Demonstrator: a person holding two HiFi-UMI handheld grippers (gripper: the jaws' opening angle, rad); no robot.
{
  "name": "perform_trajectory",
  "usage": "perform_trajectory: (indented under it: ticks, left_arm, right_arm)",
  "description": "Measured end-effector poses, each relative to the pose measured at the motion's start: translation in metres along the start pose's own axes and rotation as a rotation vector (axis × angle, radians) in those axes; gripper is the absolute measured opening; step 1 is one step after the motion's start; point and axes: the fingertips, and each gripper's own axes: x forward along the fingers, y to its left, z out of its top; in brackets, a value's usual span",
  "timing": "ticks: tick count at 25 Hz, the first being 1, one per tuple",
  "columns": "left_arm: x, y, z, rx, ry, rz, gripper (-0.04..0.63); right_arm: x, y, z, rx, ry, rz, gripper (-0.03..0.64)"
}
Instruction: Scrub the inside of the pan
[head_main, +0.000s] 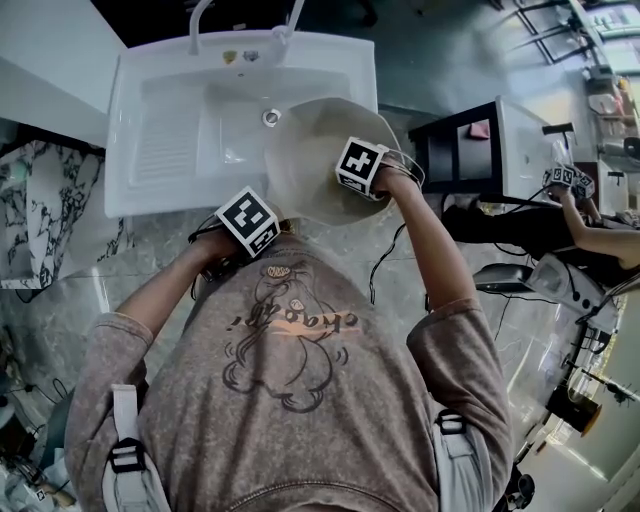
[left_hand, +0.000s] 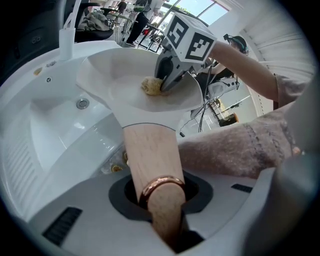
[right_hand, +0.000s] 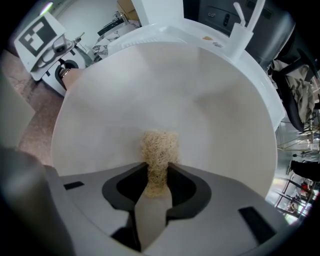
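Over a white sink (head_main: 160, 150) the pan (head_main: 310, 160), judged stiff and heavy, is held by its wooden handle (left_hand: 150, 150), clamped in the left tongs (left_hand: 164, 205), the sound place. A soft scrubber (right_hand: 159, 150) is pinched by the right tongs (right_hand: 156, 182) against its inside.

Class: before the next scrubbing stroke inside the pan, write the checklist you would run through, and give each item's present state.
1. Hold: left gripper shut on the wooden handle of the pan: ok.
2. Tool: right gripper shut on the scrub pad: ok.
3. Contact: scrub pad touching the pan's inner surface: ok.
4. Place: pan held over the sink: ok.
5. Dirt left inside the pan: cannot tell; the surface looks evenly pale.
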Motion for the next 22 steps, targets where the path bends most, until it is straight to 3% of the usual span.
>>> perform_trajectory:
  ticks: [11, 15, 22]
  left_arm:
    - [0.000, -0.002, 0.000, 0.004, 0.013, -0.006, 0.095]
    - [0.001, -0.003, -0.002, 0.008, 0.030, -0.003, 0.092]
    - [0.002, -0.004, -0.002, -0.007, 0.024, -0.017, 0.092]
  right_arm:
    - [0.001, 0.029, 0.015, -0.007, -0.065, 0.085, 0.137]
    - [0.001, 0.042, 0.031, 0.022, -0.126, 0.157, 0.138]
    - [0.002, 0.058, 0.066, -0.027, -0.186, 0.165, 0.138]
